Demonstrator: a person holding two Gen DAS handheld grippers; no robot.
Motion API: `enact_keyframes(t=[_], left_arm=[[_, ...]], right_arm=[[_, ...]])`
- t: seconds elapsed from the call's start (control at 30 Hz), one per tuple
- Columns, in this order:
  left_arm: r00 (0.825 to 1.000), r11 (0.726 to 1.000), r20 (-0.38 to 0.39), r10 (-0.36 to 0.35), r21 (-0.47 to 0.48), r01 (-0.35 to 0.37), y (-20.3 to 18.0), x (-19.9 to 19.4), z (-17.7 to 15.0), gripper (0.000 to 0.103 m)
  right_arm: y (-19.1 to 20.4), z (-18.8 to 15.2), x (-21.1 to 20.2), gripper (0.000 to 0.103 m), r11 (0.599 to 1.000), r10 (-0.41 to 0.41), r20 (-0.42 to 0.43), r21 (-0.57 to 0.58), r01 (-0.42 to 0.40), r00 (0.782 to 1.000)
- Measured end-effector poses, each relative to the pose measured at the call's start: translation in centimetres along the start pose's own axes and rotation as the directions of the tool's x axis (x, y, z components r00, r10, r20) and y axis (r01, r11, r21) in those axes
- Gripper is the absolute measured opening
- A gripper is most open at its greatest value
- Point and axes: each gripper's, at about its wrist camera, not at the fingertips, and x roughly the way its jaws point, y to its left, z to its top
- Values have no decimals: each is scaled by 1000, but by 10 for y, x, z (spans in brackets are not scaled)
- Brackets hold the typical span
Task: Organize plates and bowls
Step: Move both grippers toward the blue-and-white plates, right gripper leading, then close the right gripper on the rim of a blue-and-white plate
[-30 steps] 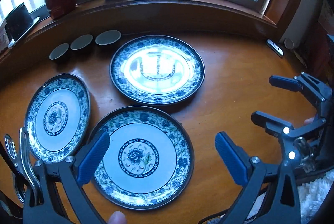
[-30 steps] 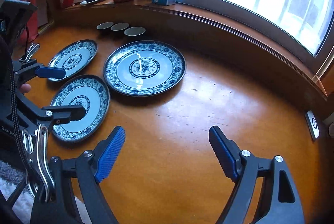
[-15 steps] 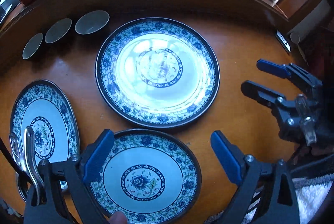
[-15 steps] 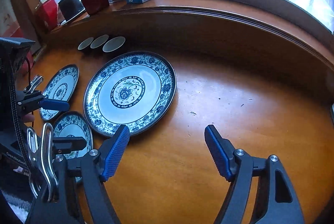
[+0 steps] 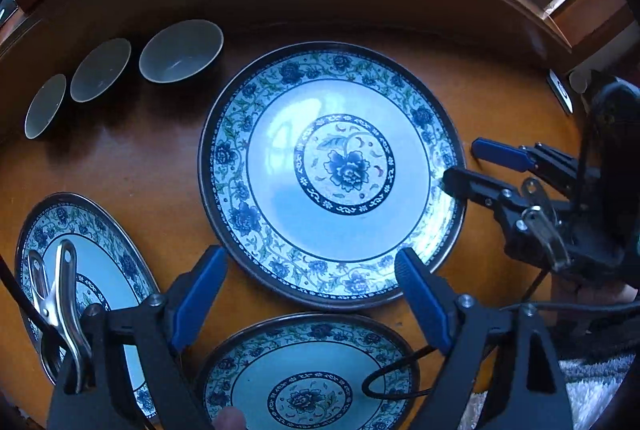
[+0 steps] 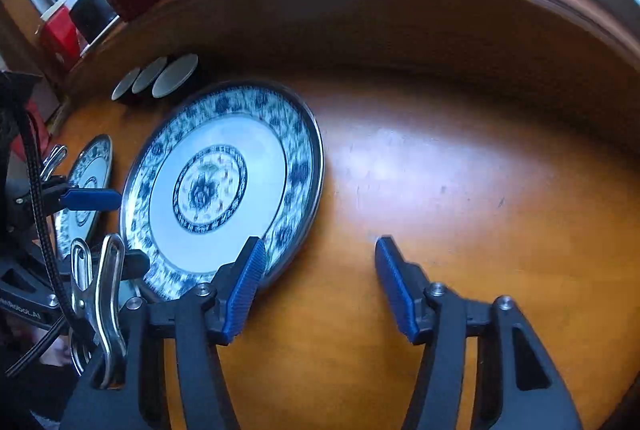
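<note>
Nothing stacked yet: big plate [image 5: 332, 169], two small plates [image 5: 308, 370] and three bowls [image 5: 180, 49] all lie apart on the desk [image 6: 460, 189], while your left gripper [image 5: 312, 294] and right gripper [image 6: 318, 282], fingers spread though just narrowing, pinch nothing at the big plate's rim.

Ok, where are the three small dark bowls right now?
In the left wrist view the three small dark bowls stand in a row at the upper left of the wooden table, under the sill and just left of the large blue-and-white plate.
</note>
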Motion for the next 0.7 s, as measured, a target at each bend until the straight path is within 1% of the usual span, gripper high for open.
enact_keyframes(t=[0.03, 0.1, 0.17, 0.2, 0.23, 0.27, 0.3, 0.33, 0.4, 0.5, 0.7], left_arm=[[1000, 1000, 2, -8, -10, 8, 2, 2, 1, 88], [1000, 999, 2, -28, -34, 28, 9, 6, 4, 87], [999, 998, 0, -40, -52, 40, 14, 11, 7, 83], [999, 998, -2, -40, -58, 40, 15, 13, 8, 80], [999, 998, 13, -30, -55, 31, 14, 13, 9, 80], [999, 998, 19, -36, -55, 37, 14, 14, 11, 80], [998, 997, 22, -50, -62, 52, 13, 14, 12, 78], [999, 997, 25, -48, -64, 50, 11, 15, 14, 77], [1000, 999, 27, -8, -44, 9, 5, 17, 17, 75], [1000, 1000, 20, -12, -10, 12, -6, 20, 19, 69], [1000, 997, 7, 7, 73, -7, -32, 27, 12, 68]], right_arm=[[1, 1, 1, 56, 1000, -2, 4, -11, 2, 1000], [2, 2, 3, 47, 999, 10, 4, -43, -9, 1000], [6, 3, 5, 38, 996, 18, 0, -92, -18, 1000], [9, 3, 5, 35, 993, 3, -2, -117, -3, 1000], [13, 2, 5, 33, 987, -30, 3, -155, 30, 1000], [17, -1, 5, 30, 979, -63, 12, -193, 65, 998], [20, -4, 5, 29, 971, -86, 25, -222, 89, 996], [21, -6, 4, 29, 971, -85, 33, -222, 91, 996], [15, -7, 2, 30, 981, -57, 21, -187, 60, 998], [11, -10, 0, 30, 981, -71, 22, -181, 74, 997], [2, -25, -11, 30, 984, -85, 23, -152, 87, 996]])
